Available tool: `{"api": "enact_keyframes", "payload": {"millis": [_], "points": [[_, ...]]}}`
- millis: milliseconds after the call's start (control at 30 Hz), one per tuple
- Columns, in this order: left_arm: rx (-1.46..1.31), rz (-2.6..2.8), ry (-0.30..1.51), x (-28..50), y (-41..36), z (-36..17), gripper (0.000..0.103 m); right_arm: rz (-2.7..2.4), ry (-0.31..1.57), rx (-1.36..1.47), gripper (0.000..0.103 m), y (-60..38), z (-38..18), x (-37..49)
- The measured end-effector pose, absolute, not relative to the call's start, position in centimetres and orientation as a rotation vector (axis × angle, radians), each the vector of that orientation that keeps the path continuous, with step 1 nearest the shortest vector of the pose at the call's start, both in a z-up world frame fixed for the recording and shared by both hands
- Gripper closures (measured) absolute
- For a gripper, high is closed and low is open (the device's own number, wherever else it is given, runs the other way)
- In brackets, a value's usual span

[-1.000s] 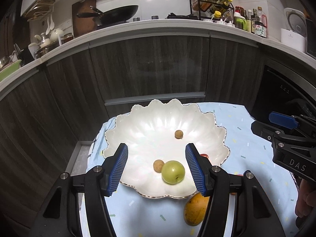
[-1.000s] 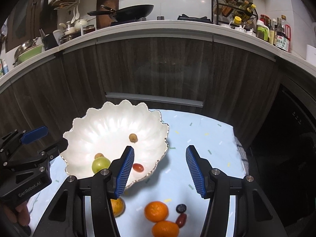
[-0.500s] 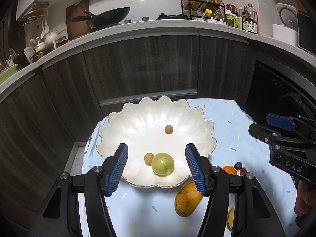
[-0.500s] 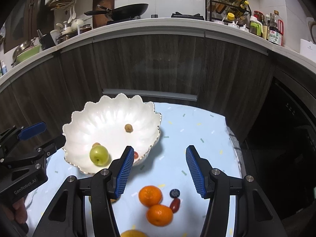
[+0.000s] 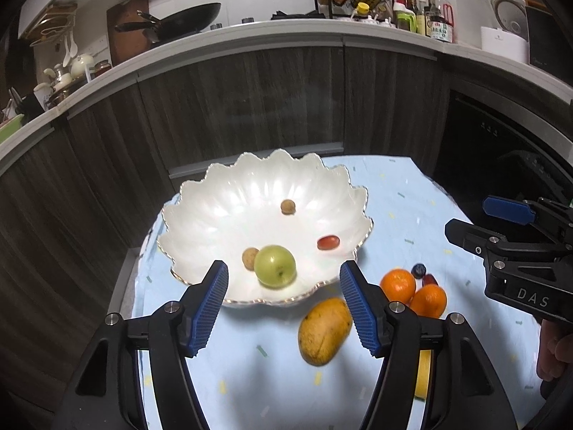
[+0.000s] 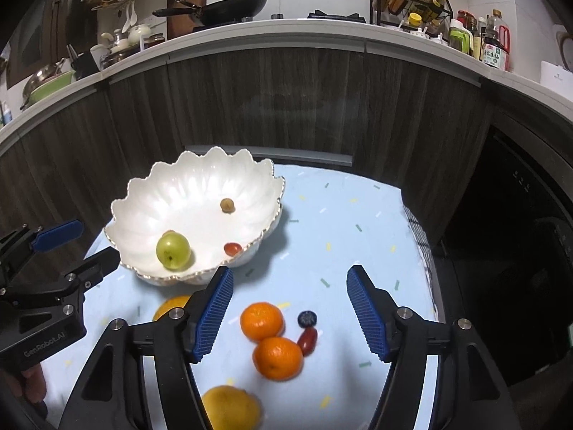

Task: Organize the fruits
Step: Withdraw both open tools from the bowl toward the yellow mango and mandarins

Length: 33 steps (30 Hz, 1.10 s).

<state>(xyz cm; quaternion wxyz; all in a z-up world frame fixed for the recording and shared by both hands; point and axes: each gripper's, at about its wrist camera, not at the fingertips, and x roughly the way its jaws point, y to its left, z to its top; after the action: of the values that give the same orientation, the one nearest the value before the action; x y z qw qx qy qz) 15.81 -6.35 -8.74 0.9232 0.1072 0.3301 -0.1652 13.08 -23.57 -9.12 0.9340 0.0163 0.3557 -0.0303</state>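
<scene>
The fruits lie in two groups. Inside the white scalloped bowl point(image 5: 200, 215) rest a green apple point(image 5: 275, 267), two small brown fruits point(image 5: 288, 206) and one red cherry tomato point(image 5: 328, 242). Outside it, on the table point(image 6: 358, 215) with its pale blue cloth, lie a mango point(image 5: 324, 329), two oranges point(image 6: 261, 321), a blueberry point(image 6: 307, 318), a dark red grape-like fruit point(image 6: 307, 340) and a yellow fruit point(image 6: 229, 410) at the near edge, partly cut off by the frame.

Governing relation – the loose fruits sit on the bowl's near right side, and the two oranges lie directly ahead of the right gripper point(image 6: 288, 313), between the lines of its fingers. The nearer orange touches the farther one; the dark red fruit touches the nearer orange, with the blueberry just beside. The right hand is judged the nearer one for this cluster.

The mango lies just in front of the bowl's rim, below and slightly right of the left gripper point(image 5: 283, 308). Its long axis runs diagonally, from near left to far right in the left wrist view, partly behind the right finger. The left hand is nearer to it.

Gripper state – both grippers are opening, at roughly half span, and nothing is held by either. No pad touches any fruit.
</scene>
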Motion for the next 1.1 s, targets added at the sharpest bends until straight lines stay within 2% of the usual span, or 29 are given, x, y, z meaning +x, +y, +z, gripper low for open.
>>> {"api": "enact_keyframes", "payload": {"millis": [467,600,1100], "points": [[0.249,-0.335,0.721,15.3,-6.9,-11.2,0.024,-0.060,0.807,0.039,0.035,-23.9,-12.5,12.3],[0.260,-0.318,0.718,15.3,-7.1,-11.7,0.017,-0.059,0.825,0.045,0.035,-24.1,-13.3,12.1],[0.245,-0.343,0.781,15.7,-7.6,-14.3,0.016,-0.046,0.878,0.075,0.035,-24.3,-15.2,12.5]]}}
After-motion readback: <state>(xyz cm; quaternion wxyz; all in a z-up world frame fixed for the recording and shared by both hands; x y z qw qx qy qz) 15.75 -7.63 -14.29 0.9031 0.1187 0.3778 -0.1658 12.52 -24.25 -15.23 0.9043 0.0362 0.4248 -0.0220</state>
